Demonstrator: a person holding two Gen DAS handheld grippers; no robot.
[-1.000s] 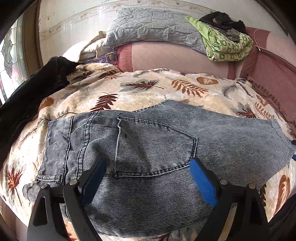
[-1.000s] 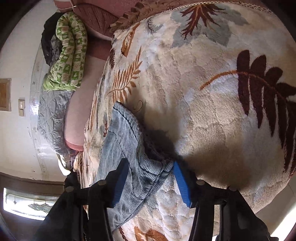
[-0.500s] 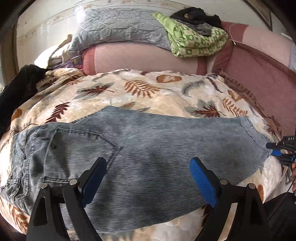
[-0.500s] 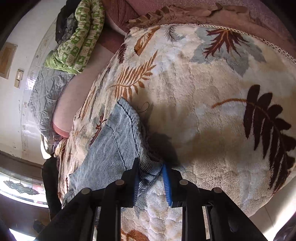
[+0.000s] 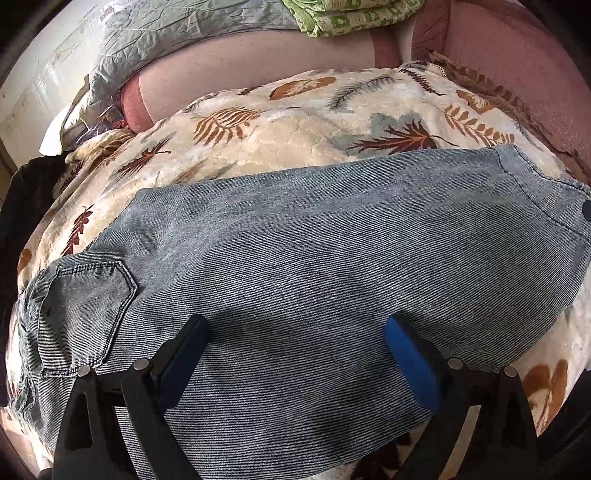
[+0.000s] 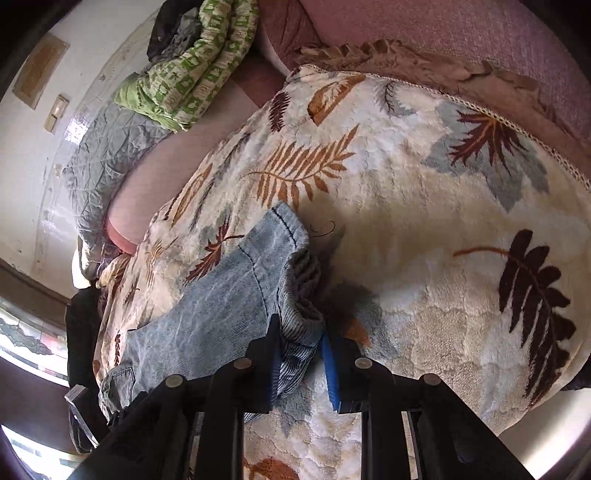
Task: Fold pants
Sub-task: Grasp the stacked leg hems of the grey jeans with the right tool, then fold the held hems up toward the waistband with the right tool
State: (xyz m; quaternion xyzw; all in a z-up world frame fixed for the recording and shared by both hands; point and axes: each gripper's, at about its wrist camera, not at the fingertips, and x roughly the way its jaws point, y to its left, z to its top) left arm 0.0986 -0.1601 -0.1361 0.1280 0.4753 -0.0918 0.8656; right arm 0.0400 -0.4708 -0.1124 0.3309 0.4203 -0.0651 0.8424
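Grey-blue denim pants (image 5: 314, 266) lie flat across a leaf-patterned blanket (image 5: 295, 122), waist and back pocket at the left, leg hem at the right. My left gripper (image 5: 295, 354) is open and empty, its blue pads spread just above the middle of the leg near the front edge. In the right wrist view my right gripper (image 6: 301, 354) is shut on the pants' hem end (image 6: 295, 317), which is bunched and lifted a little off the blanket (image 6: 424, 221).
A pink sofa back (image 5: 258, 62) carries a grey quilt (image 5: 177, 33) and a folded green blanket (image 5: 351, 18). A dark garment (image 5: 22, 206) lies at the left edge. A pink armrest (image 5: 524, 70) rises at the right.
My left gripper slid right along the pants from the pocket to mid-leg, staying open. My right gripper closed on the hem end and raised it slightly.
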